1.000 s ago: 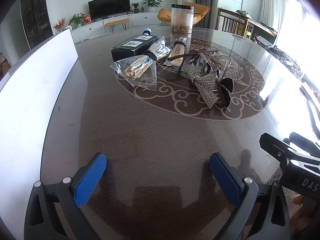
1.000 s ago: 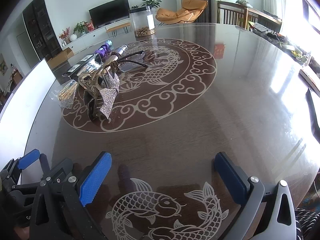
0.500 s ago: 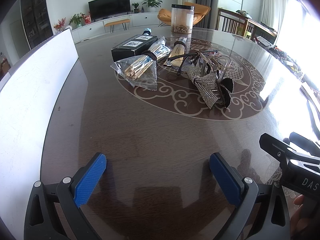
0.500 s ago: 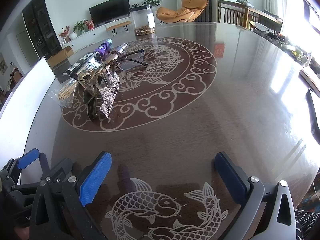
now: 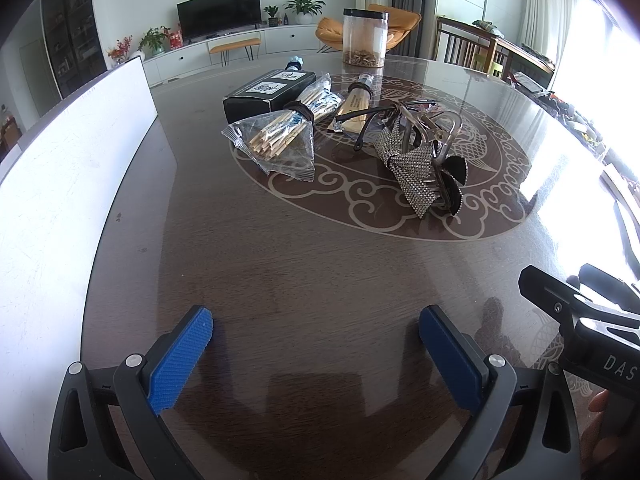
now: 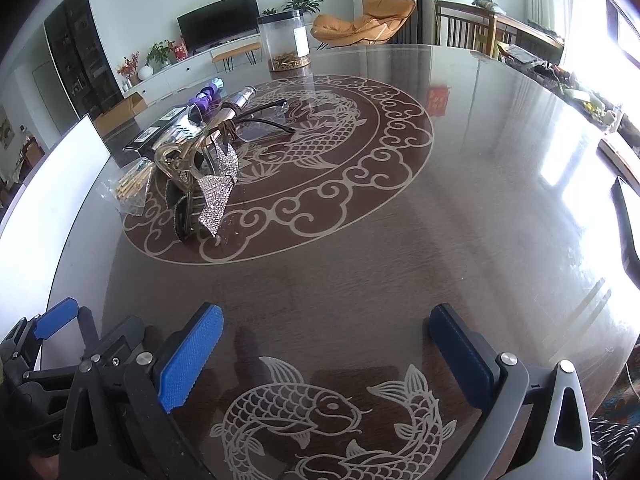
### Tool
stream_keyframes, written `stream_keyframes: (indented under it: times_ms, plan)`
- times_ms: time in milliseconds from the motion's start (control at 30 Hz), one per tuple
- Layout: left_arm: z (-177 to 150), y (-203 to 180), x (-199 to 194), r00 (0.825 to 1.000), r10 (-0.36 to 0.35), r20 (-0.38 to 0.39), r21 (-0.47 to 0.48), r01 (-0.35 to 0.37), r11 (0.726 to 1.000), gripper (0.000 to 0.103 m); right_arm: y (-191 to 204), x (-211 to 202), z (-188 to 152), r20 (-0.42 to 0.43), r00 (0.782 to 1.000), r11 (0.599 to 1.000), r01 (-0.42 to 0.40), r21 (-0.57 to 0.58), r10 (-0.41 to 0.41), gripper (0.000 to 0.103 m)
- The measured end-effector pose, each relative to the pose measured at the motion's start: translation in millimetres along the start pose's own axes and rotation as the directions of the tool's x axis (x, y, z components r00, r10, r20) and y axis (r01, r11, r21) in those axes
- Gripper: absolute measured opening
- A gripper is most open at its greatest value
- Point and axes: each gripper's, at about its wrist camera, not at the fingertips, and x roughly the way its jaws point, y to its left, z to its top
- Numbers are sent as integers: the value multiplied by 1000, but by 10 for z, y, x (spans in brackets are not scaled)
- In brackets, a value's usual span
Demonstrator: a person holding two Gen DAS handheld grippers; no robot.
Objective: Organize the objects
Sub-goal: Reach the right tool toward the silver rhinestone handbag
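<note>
While nothing has shifted, left gripper (image 5: 316, 344) and right gripper (image 6: 326, 340) stay spread apart, empty.

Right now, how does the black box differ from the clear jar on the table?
The black box lies flat among the clutter; the clear jar stands upright, apart, farther back. The box is opaque with white labels; the jar is see-through, with brown bits at its bottom. Both rest on the table.
</note>
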Motion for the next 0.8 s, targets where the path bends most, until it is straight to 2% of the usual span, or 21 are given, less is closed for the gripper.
stream_keyframes:
  times_ms: [233,333,700,800]
  plan:
    - [-5,12,-26,1000,-10,-11,20,11,1000,103,41,20,-21,6,1000,1000,22,-16,-21,103]
    - [-18,47,-38,1000,-12,-10,17,12,1000,103,158,63,-50,1,996,993,87,-83,-87,103]
    - [-12,60,-26,1000,-12,-4,15,12,1000,103,146,69,-42,5,997,994,72,-83,-72,103]
    - [-6,68,-14,1000,-19,-14,33,20,999,103,94,51,-26,6,999,997,46,-64,-45,103]
